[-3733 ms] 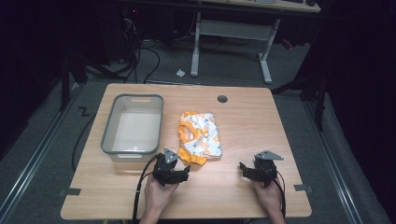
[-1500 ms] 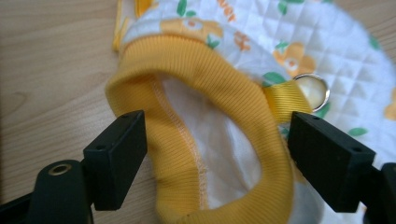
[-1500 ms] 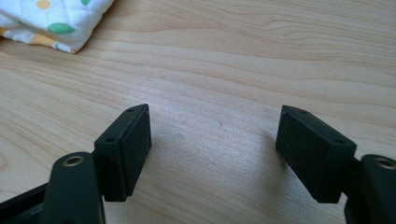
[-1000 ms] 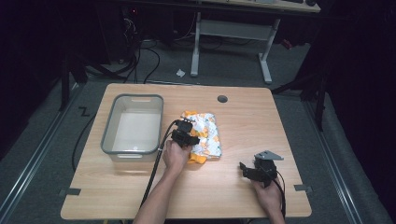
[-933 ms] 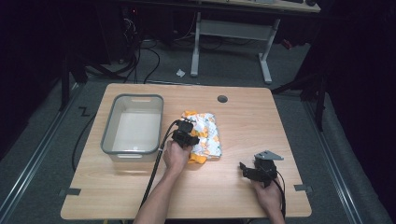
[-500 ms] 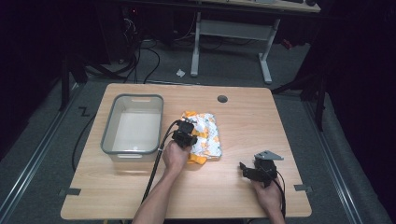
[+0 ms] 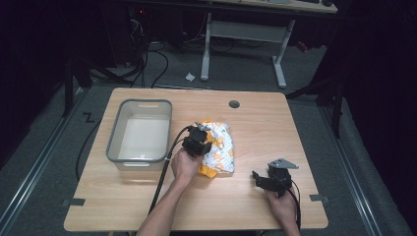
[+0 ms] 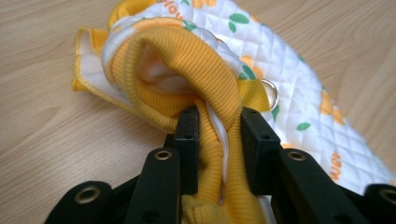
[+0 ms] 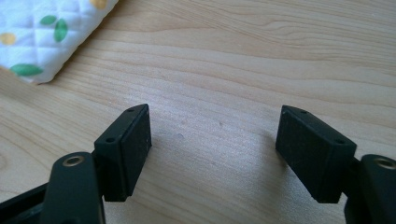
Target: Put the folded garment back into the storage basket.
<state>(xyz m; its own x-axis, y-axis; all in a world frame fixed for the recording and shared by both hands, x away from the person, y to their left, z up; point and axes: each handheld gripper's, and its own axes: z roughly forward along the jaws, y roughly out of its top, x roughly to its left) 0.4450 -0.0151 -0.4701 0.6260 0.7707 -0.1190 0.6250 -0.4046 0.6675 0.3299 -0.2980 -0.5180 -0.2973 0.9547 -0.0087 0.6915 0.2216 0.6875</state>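
Left tongs (image 8: 212, 140) just closed, pinching the yellow ribbed hem of the quilted white orange-print garment (image 7: 219, 147) mid-bench, beside the grey plastic tub (image 7: 140, 130), likely for lifting. Right tongs (image 9: 215, 149) gaping empty near the front right corner.

Both grippers, left gripper (image 7: 199, 137) and right gripper (image 7: 269, 178), are black with screw-holed jaws; thick black cables trail back; the right carries a grey three-cornered plate.

Wooden table (image 7: 255, 128) — grey tub (image 7: 140, 132) beside a quilted garment (image 7: 220, 150).
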